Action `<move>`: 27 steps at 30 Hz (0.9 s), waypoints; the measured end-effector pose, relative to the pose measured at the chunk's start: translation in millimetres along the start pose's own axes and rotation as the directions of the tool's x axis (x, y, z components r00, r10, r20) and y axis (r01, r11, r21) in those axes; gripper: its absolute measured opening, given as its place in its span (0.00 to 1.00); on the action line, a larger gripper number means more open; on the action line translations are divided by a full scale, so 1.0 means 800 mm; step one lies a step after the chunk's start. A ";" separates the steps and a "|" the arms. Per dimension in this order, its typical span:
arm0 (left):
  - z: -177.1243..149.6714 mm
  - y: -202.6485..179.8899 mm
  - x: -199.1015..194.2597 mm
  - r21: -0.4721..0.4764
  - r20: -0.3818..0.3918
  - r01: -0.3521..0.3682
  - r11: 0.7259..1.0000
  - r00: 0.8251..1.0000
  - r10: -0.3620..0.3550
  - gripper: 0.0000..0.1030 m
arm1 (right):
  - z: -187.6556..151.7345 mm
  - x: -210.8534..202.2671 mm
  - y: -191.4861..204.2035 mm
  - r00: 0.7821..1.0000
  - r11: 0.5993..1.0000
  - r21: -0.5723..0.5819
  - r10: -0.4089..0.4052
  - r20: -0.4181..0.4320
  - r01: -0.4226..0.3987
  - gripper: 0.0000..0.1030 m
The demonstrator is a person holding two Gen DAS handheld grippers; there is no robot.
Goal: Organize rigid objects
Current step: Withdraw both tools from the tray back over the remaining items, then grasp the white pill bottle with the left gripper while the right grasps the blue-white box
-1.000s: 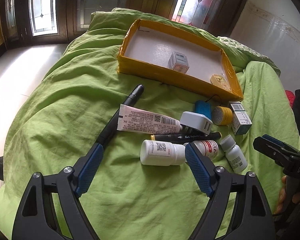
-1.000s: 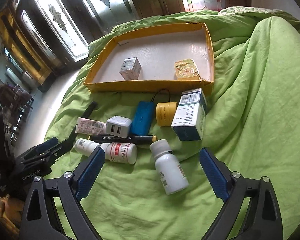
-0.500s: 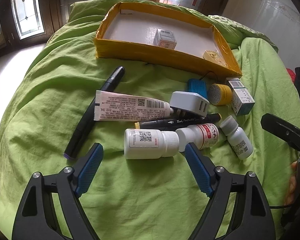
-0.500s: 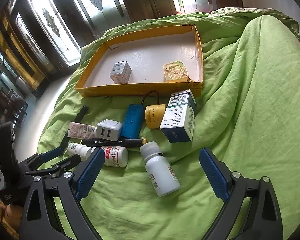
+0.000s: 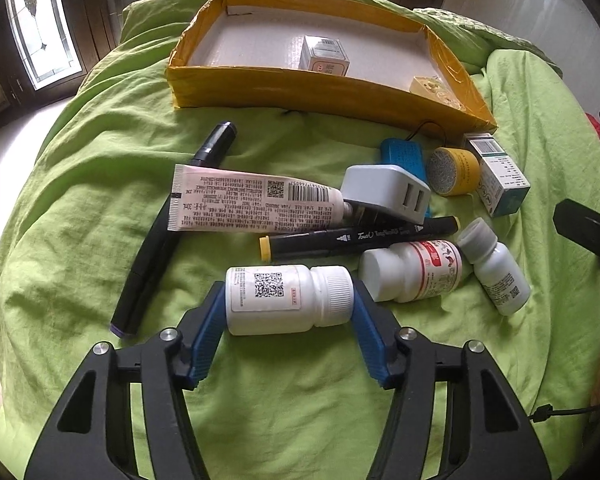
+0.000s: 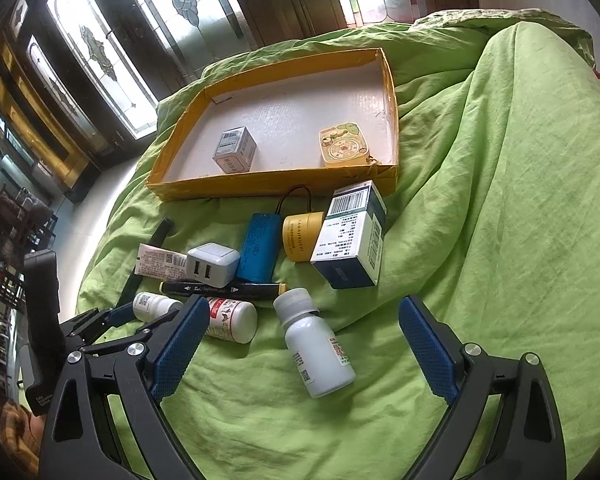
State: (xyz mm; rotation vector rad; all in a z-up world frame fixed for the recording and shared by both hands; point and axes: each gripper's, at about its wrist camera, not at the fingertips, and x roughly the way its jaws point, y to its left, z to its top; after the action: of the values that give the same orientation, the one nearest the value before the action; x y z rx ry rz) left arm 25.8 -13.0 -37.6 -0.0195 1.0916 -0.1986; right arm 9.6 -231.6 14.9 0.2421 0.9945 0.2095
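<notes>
Left hand-held gripper (image 5: 288, 322): its blue pads sit against both ends of the white pill bottle (image 5: 288, 300), base on one pad and cap on the other, pinching it lengthwise while it lies on the green bedsheet (image 5: 80, 208).
Right hand-held gripper (image 6: 300, 352): spread wide, holding nothing, hovering over a small white bottle (image 6: 316, 348) that lies on its side between the fingers.
Destination: the yellow tray (image 5: 308, 96) stands beyond the clutter and already holds a small carton (image 5: 326, 56) and a yellow tin (image 5: 430, 84).
Slip risk: the grip is end to end on a smooth cap, so the bottle could likely pivot or squirt out during the lift.
Knock risk: the red-labelled bottle (image 5: 416, 272) lies just beside the cap-side pad, and the black marker (image 5: 360, 238) is close behind; a tilted lift may roll them.
Surface risk: soft, creased bedding lets round bottles roll away if nudged.
</notes>
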 end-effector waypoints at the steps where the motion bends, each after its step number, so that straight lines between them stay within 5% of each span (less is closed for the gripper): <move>1: -0.002 0.000 -0.003 -0.001 -0.001 0.012 1.000 1.000 -0.012 0.57 | 0.001 0.000 -0.002 1.000 1.000 0.010 0.004 0.000 -0.004 0.90; 7: -0.008 -0.002 -0.012 -0.016 -0.008 0.061 0.998 0.998 -0.061 0.57 | 0.025 0.000 -0.019 1.000 0.996 0.085 0.020 -0.015 -0.018 0.89; 12: -0.007 -0.002 -0.006 -0.024 -0.028 0.058 0.998 0.998 -0.059 0.57 | 0.063 0.024 -0.027 0.996 0.992 0.115 -0.042 -0.075 0.051 0.67; 27: -0.005 0.002 -0.002 -0.040 -0.029 0.057 0.998 0.998 -0.058 0.57 | 0.063 0.092 -0.063 0.984 0.969 0.249 0.051 -0.169 -0.007 0.47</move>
State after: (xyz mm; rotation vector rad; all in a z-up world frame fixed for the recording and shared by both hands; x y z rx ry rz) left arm 21.5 -10.7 -38.2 -0.0830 1.1257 -0.2302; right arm 94.4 -264.3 -32.4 0.4733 1.1930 0.1344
